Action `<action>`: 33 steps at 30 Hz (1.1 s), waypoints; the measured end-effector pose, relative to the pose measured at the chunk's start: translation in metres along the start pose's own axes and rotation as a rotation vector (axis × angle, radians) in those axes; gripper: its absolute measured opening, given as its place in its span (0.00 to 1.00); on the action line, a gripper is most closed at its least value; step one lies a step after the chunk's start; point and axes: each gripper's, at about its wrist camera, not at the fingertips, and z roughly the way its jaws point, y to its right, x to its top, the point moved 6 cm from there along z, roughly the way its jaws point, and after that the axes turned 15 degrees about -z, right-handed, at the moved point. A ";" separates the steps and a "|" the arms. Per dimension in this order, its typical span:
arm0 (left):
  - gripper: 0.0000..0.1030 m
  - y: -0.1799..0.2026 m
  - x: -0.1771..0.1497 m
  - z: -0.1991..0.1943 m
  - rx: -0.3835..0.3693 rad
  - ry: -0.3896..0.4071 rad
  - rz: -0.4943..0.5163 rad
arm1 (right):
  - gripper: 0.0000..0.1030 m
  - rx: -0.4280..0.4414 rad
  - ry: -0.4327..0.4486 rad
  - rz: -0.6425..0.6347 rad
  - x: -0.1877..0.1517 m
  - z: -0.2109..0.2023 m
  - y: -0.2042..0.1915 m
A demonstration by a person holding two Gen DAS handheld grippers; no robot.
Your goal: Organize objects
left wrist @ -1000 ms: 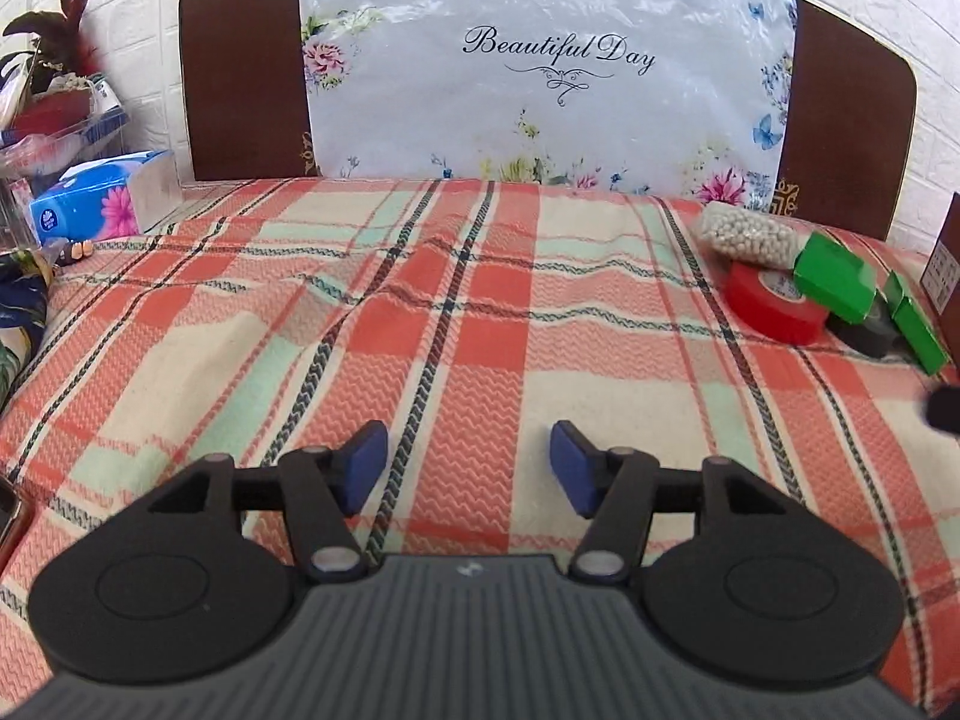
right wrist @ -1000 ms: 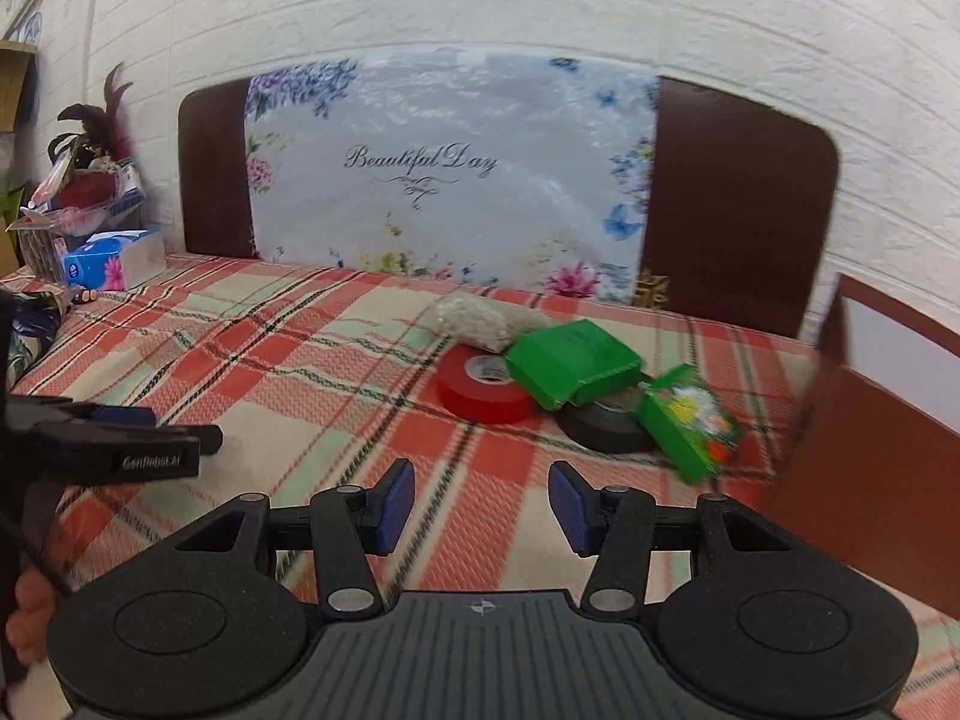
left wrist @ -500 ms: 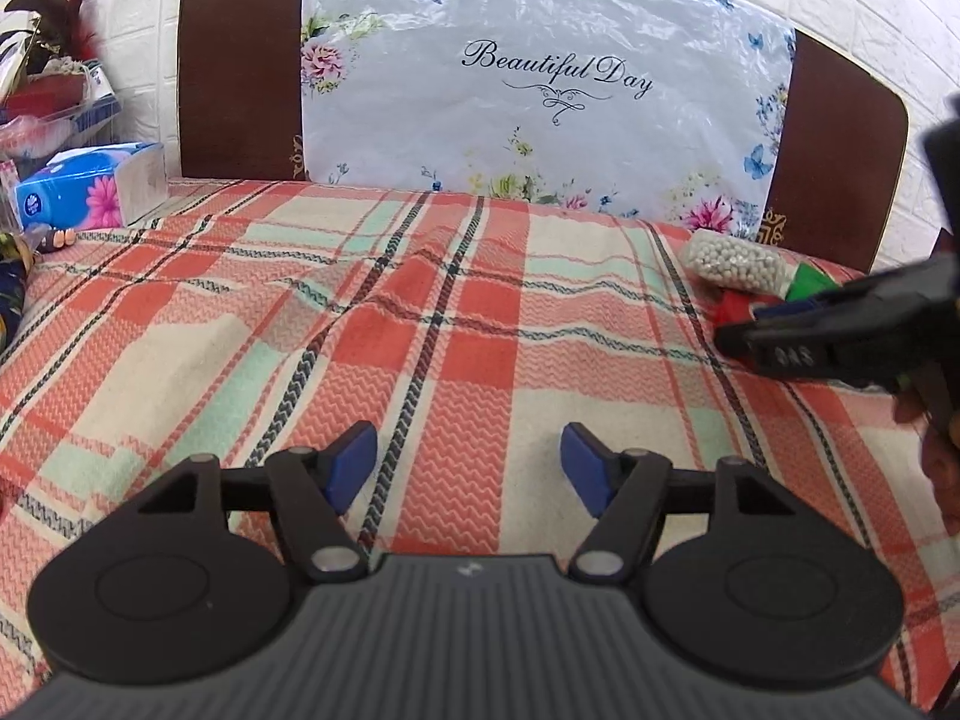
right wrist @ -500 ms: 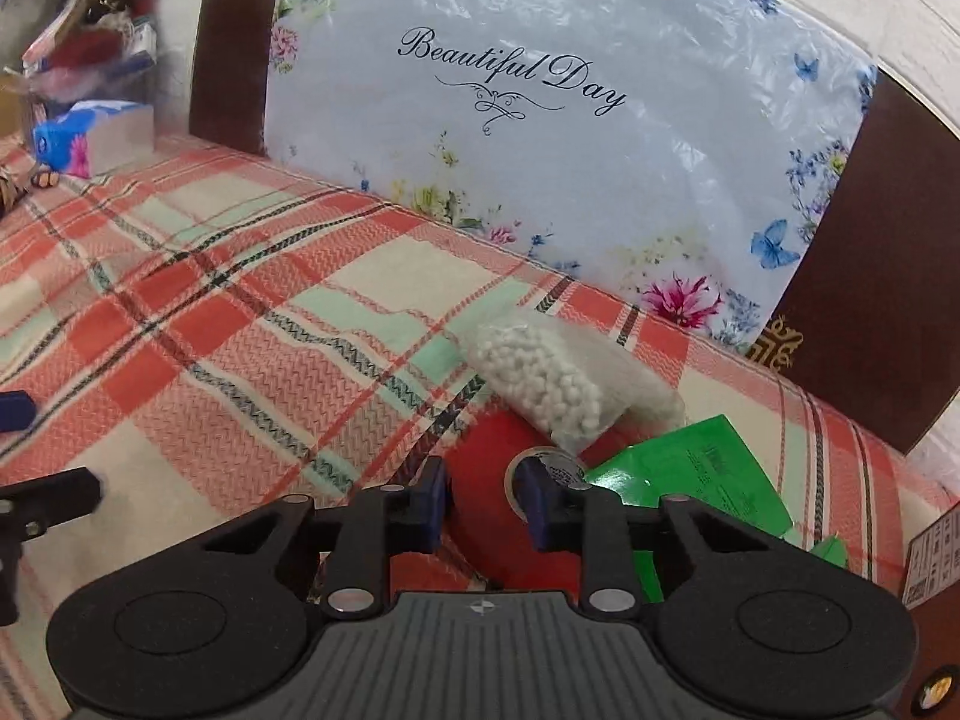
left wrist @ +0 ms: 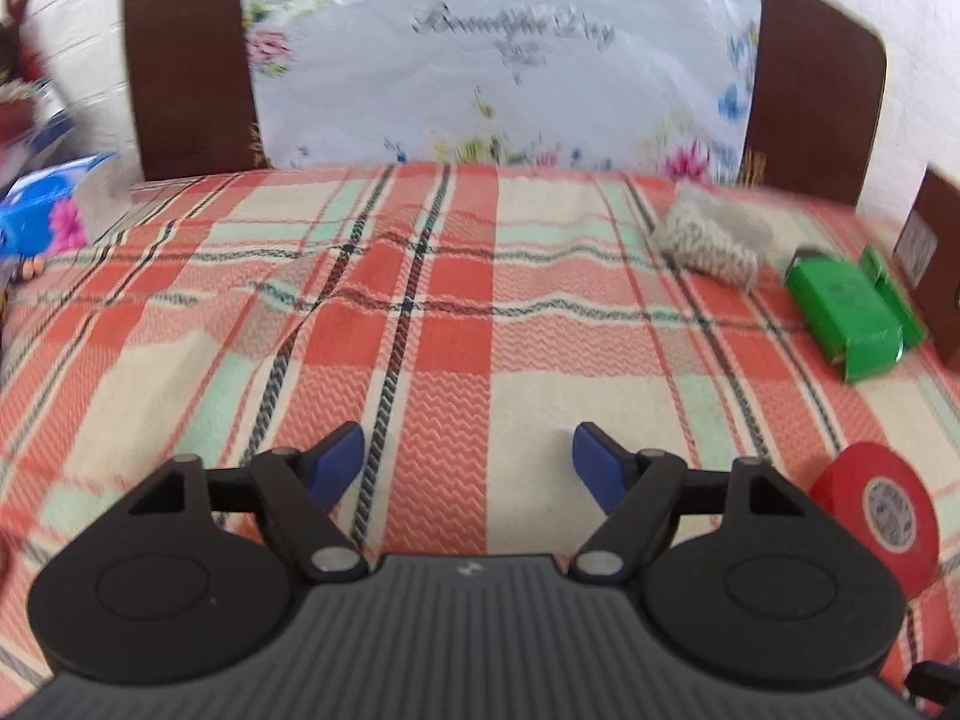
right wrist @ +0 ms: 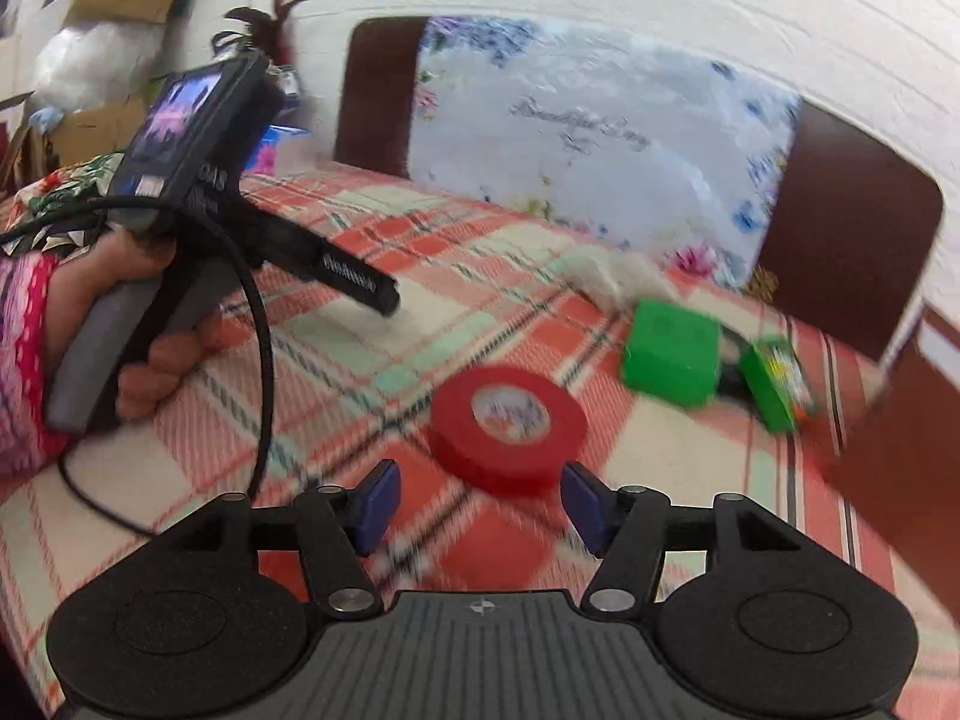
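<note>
1. Since half a second ago the red tape roll (right wrist: 507,427) has left the cluster and lies alone on the plaid bedcover (left wrist: 420,312), just ahead of the right gripper (right wrist: 477,501).
2. Green boxes (right wrist: 672,360) and bead bag (left wrist: 708,240) remain farther back.
3. Right gripper: fingers spread, empty. Left gripper (left wrist: 468,465): spread, empty.
4. Risk, as judged: soft cloth may let the roll tip or slide during regrasp.

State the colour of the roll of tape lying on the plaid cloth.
Red; the roll of tape shows best in the right wrist view.
</note>
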 end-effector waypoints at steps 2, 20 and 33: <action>0.62 0.005 0.010 -0.002 -0.032 -0.084 -0.028 | 0.56 -0.023 -0.031 0.045 -0.012 0.000 0.006; 0.35 0.094 -0.040 -0.029 -0.249 -0.294 0.050 | 0.67 0.048 0.013 0.058 0.005 0.044 0.015; 0.25 0.195 0.031 -0.075 -0.358 -0.136 0.230 | 0.67 -0.212 0.190 0.031 0.030 -0.008 0.082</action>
